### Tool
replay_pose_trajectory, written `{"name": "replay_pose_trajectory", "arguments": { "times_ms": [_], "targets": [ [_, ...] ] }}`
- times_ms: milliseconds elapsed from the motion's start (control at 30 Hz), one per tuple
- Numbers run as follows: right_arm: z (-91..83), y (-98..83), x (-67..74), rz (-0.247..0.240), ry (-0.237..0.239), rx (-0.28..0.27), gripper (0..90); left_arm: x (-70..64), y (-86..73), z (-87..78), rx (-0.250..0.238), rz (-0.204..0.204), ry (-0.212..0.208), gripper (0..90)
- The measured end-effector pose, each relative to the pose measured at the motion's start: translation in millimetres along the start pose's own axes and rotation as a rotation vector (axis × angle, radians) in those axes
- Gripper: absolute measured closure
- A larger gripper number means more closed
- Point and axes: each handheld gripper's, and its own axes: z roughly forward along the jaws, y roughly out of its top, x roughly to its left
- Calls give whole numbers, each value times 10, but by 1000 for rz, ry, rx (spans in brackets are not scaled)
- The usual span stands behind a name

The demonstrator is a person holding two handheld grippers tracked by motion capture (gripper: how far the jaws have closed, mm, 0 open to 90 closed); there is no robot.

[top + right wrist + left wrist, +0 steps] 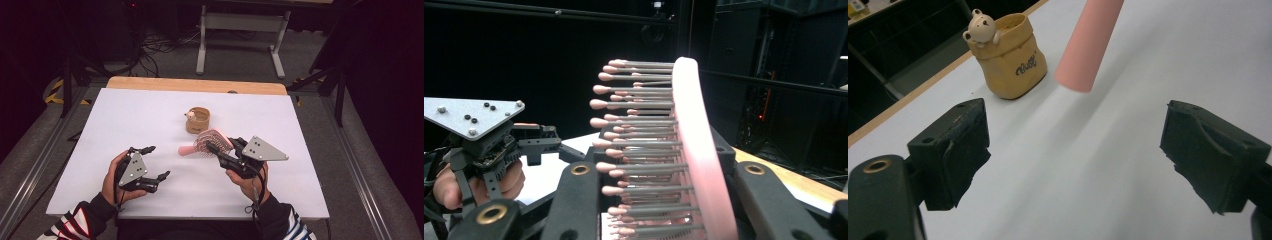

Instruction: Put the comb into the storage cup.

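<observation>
High view puts the pink hairbrush (212, 142) at the centre of the frame, lifted off the white table (150, 115), its head clamped in the right gripper (220, 151) and its handle poking out to the left. Left gripper (152, 162) sits lower left, jaws spread wide with nothing between them. Left gripper view has the handle (1088, 45) hanging at top centre, the tan bear cup (1008, 55) beside it at upper left. It looks light and rigid, though the bristles (639, 145) give; that smooth, possibly slick handle seems the better place to grab.
</observation>
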Motion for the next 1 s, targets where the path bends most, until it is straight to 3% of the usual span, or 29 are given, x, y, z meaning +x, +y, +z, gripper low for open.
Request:
{"name": "replay_pose_trajectory", "arguments": {
  "times_ms": [67,300,533,600,667,800,1000],
  "targets": [
    [-21,12,-15,0,-3,-7,624,25,-17,-27,15,9,8,128],
    [-110,62,-95,-1,-36,-32,624,102,-103,-157,-1,-1,16,128],
    [-178,90,-193,6,-74,-45,623,168,-218,-285,-3,-34,41,112],
    [-199,104,-214,7,-84,-53,623,198,-282,-328,-7,-61,52,105],
    [-223,117,-234,9,-96,-56,623,200,-300,-346,1,-48,60,95],
    [-279,148,-278,12,-117,-73,623,233,-356,-410,-13,-77,60,86],
    [-354,200,-352,10,-151,-96,623,254,-452,-445,14,-82,76,83]
  ]
}}
